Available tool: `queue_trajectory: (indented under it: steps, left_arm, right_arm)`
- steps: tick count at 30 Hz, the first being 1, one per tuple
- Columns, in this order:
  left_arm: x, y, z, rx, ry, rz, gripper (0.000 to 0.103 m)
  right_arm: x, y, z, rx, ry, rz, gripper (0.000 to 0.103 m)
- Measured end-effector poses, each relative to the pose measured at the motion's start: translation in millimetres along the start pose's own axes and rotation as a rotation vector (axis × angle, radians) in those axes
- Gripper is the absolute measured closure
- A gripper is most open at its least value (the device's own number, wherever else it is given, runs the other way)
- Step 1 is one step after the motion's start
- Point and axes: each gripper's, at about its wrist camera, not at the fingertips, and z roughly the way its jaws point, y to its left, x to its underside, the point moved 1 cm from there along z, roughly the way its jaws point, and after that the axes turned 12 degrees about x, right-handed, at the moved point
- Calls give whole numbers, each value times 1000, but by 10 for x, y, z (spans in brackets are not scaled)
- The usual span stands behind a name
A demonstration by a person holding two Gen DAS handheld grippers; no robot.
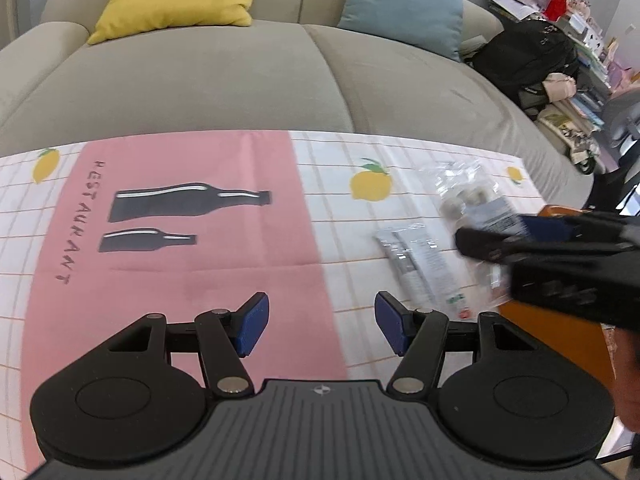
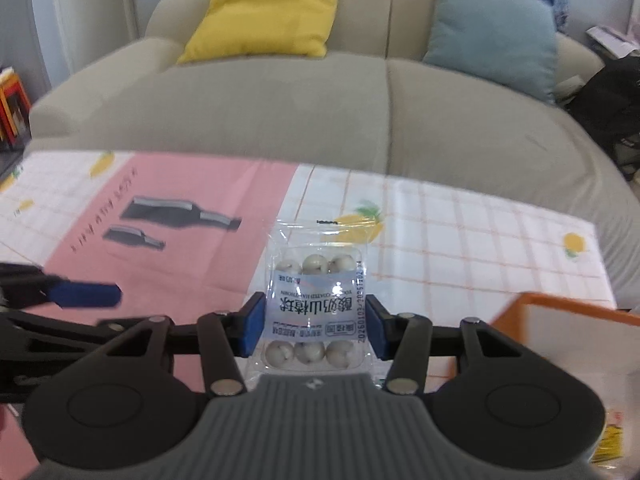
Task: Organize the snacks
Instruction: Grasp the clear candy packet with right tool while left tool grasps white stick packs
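The right gripper (image 2: 316,322) is clamped on a snack pack (image 2: 314,308) at mid-label. The pack is judged light, crinkly, slippery. The left gripper (image 1: 322,326) stands apart, empty.

Soft, even daylight is filling both fisheye views.
Edges are bending and darkening; motion blur is smearing the right gripper (image 1: 496,240).
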Motion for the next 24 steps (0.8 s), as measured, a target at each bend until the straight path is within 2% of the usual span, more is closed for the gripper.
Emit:
queue_trajectory:
  steps: [6, 11, 16, 20, 24]
  left_arm:
    - [-37, -276, 157, 30, 20, 0, 26]
    - [-58, -460, 371, 55, 29, -25, 21]
    - [-45, -536, 632, 80, 57, -84, 19]
    - [-52, -613, 814, 84, 68, -119, 15]
    - [-49, -709, 1034, 48, 90, -133, 14]
  right_arm:
    - [-63, -589, -464, 29, -59, 88, 52]
    - [49, -1196, -654, 114, -57, 155, 52]
    - [313, -1783, -579, 214, 33, 214, 52]
    - [544, -2063, -426, 265, 112, 225, 51]
    - [732, -2254, -243, 252, 200, 251, 51]
